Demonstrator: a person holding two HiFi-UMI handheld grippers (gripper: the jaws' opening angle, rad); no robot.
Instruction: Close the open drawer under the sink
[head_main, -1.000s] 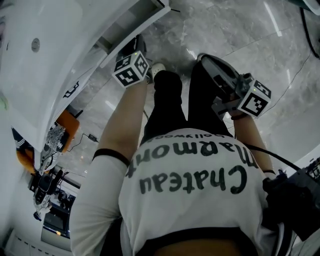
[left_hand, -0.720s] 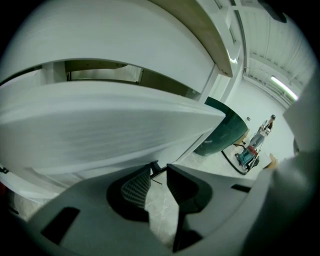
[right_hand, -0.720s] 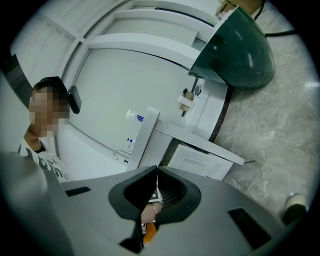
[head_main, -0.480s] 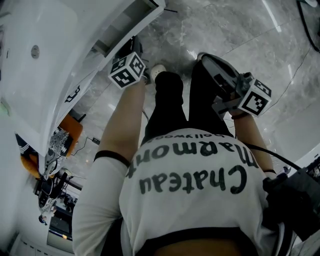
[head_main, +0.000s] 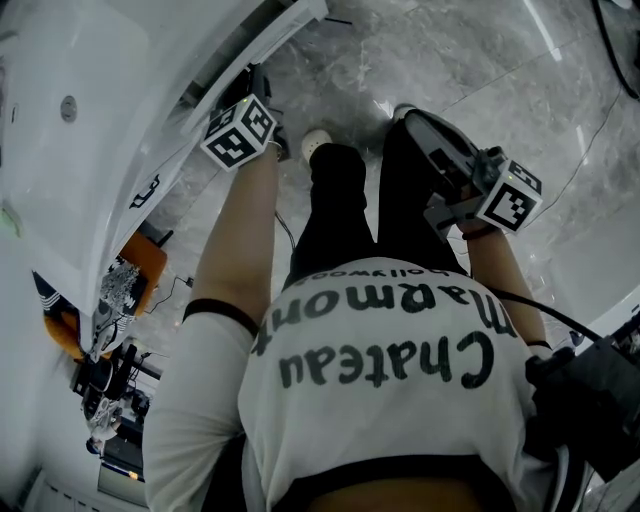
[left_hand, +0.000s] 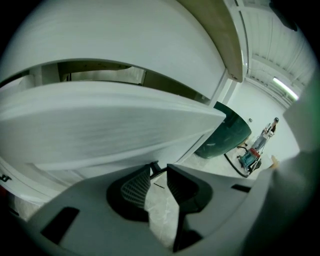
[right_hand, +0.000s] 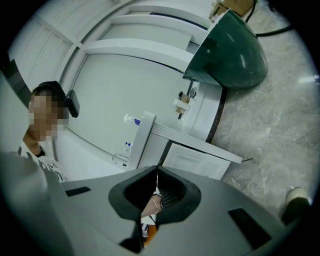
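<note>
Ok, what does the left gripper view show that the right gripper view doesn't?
Only the left gripper view: a close-up of the white drawer front and the left gripper, jaws apart and empty. Only the right gripper view: a person, a shoe, the right gripper, jaws together. Both: the dark green domed object and marble floor.

My right gripper (right_hand: 157, 170) has its jaws closed tip to tip, gripping nothing. Past them a white panelled front (right_hand: 192, 160) meets grey marble floor (right_hand: 270, 130). A dark green rounded shell (right_hand: 227, 50) sits above, and a person (right_hand: 40, 125) is at the left.
</note>
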